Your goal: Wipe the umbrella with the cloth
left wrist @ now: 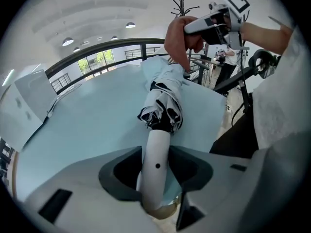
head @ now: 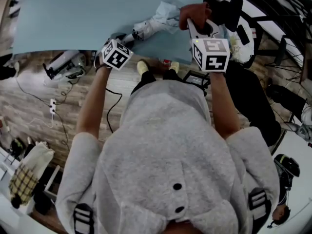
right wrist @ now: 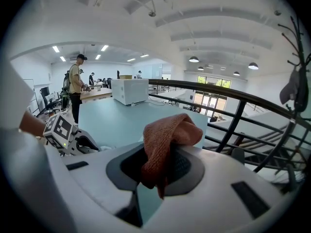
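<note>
On pale blue bench (left wrist: 92, 125), near front edge: folded umbrella (left wrist: 165, 98) lies flat, white handle (left wrist: 156, 171) toward left. Left tool (left wrist: 155, 157) angles down over handle, jaws spread wide. Handle sits between them, not clamped. Canopy is black and pale, bunched just past handle, and runs off rightward. Right tool (right wrist: 160, 161) is at umbrella's far end, clenched on rust-coloured cloth (right wrist: 167, 132). Cloth is folded over, one tail hanging below jaws. It sits at umbrella's tip; contact cannot be told. Beyond: white box (right wrist: 130, 91) at bench's far end, person (right wrist: 75, 86) standing, black railing (right wrist: 233, 115) at right.
</note>
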The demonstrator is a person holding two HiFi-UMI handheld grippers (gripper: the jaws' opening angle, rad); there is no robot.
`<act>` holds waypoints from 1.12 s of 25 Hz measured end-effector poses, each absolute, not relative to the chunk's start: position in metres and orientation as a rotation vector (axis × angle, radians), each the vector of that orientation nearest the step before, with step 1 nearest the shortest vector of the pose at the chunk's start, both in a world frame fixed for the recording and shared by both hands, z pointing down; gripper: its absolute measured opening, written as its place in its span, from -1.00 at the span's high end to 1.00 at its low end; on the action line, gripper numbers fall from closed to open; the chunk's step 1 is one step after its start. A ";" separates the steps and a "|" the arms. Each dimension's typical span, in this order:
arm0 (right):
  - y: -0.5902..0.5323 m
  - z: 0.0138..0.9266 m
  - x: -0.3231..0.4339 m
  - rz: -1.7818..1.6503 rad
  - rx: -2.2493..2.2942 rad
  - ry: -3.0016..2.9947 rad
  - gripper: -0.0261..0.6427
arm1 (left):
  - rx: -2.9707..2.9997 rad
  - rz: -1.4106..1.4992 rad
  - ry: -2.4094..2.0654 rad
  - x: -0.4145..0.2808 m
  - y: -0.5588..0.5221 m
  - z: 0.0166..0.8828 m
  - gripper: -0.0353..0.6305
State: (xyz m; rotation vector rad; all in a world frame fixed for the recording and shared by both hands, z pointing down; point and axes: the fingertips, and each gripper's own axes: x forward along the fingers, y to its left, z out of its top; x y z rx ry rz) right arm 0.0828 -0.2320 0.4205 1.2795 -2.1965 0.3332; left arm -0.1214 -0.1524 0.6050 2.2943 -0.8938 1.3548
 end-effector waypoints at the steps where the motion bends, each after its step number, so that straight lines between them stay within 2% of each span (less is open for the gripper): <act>1: -0.233 0.424 0.083 0.326 1.287 -2.183 0.69 | 2.299 1.348 -0.879 -0.121 -0.152 0.606 0.35; 28: -0.238 0.500 0.022 0.452 1.239 -2.109 0.69 | 2.325 1.331 -0.775 -0.117 -0.154 0.604 0.38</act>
